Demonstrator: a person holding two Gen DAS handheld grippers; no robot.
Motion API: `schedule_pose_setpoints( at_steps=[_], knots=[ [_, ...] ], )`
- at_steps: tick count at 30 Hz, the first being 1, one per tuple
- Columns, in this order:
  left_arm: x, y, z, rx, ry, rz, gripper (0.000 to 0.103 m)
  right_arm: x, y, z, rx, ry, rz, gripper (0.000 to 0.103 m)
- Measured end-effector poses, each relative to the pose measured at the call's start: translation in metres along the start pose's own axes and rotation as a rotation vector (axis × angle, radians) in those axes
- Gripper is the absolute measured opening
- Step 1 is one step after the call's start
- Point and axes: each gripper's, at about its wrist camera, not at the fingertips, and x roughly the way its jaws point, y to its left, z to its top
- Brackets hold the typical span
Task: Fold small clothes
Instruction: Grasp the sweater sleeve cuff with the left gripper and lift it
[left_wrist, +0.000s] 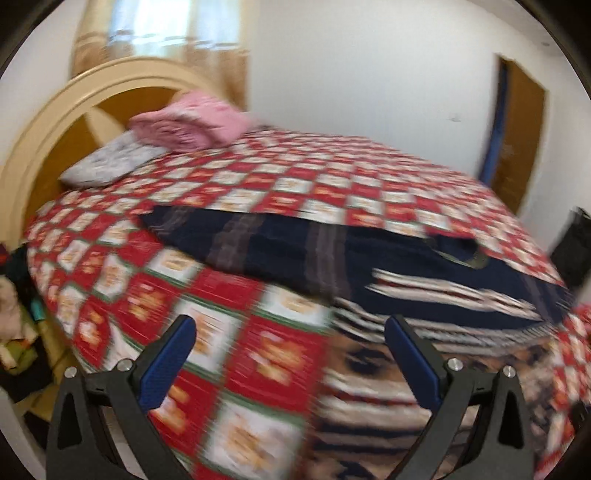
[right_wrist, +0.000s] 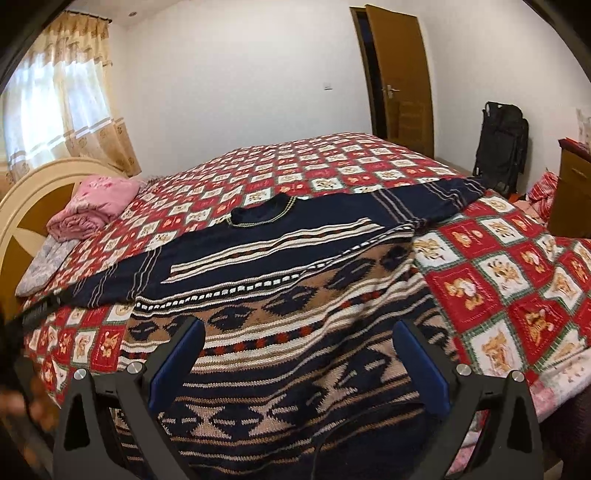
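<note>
- Sweater (right_wrist: 280, 266): navy knit with tan, white and red patterned bands, spread flat and face up on the bed (right_wrist: 498, 280). Collar points toward the far side; both sleeves stretch out sideways; the hem end hangs toward the near edge.
- Bedspread: red and white checked squares, covering the whole mattress under the sweater.
- Right gripper (right_wrist: 295, 365): jaws released, spread wide, nothing between the blue pads. It hovers above the sweater's lower patterned half, near the hem.
- Left gripper (left_wrist: 291, 362): jaws released, wide apart, holding nothing. It hovers over the bedspread, just beside the sweater's (left_wrist: 332, 254) side edge. This view is motion-blurred, so contact with the cloth cannot be judged.
- Folded pink blanket (right_wrist: 96, 206) sits on a grey pillow (right_wrist: 44, 266) by the cream arched headboard (right_wrist: 22, 195).
- Brown door (right_wrist: 402, 77) stands ajar on the far wall; black bag (right_wrist: 502, 144) against the wall beside it; curtained window (right_wrist: 55, 92) behind the headboard.
</note>
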Motion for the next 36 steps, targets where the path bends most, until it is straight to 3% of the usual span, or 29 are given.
schedule_pose_setpoints(
  at_steps=[9, 19, 23, 24, 26, 28, 33, 36],
  knots=[
    [0.102, 0.074, 0.051, -0.105, 0.102, 0.175, 0.103, 0.031, 0.019, 0.009, -0.089, 0.016, -0.008, 0.102],
    [0.193, 0.134, 0.081, -0.329, 0.22, 0.243, 0.091, 0.084, 0.029, 0.006, -0.102, 0.151, -0.029, 0.102],
    [0.224, 0.154, 0.077, -0.443, 0.298, 0.22, 0.078, 0.097, 0.032, 0.005, -0.115, 0.184, -0.048, 0.102],
    [0.234, 0.156, 0.075, -0.458, 0.326, 0.219, 0.076, 0.1, 0.033, 0.004, -0.116, 0.194, -0.051, 0.102],
    [0.234, 0.151, 0.077, -0.428, 0.299, 0.24, 0.075, 0.106, 0.033, 0.004, -0.115, 0.213, -0.056, 0.102],
    [0.237, 0.147, 0.08, -0.402, 0.281, 0.229, 0.068, 0.11, 0.034, 0.004, -0.114, 0.229, -0.061, 0.102],
    [0.243, 0.161, 0.083, -0.431, 0.23, 0.165, 0.014, 0.114, 0.039, 0.002, -0.134, 0.24, -0.061, 0.102],
    [0.244, 0.171, 0.085, -0.466, 0.231, 0.106, 0.012, 0.116, 0.038, 0.002, -0.129, 0.248, -0.058, 0.102]
  ],
)
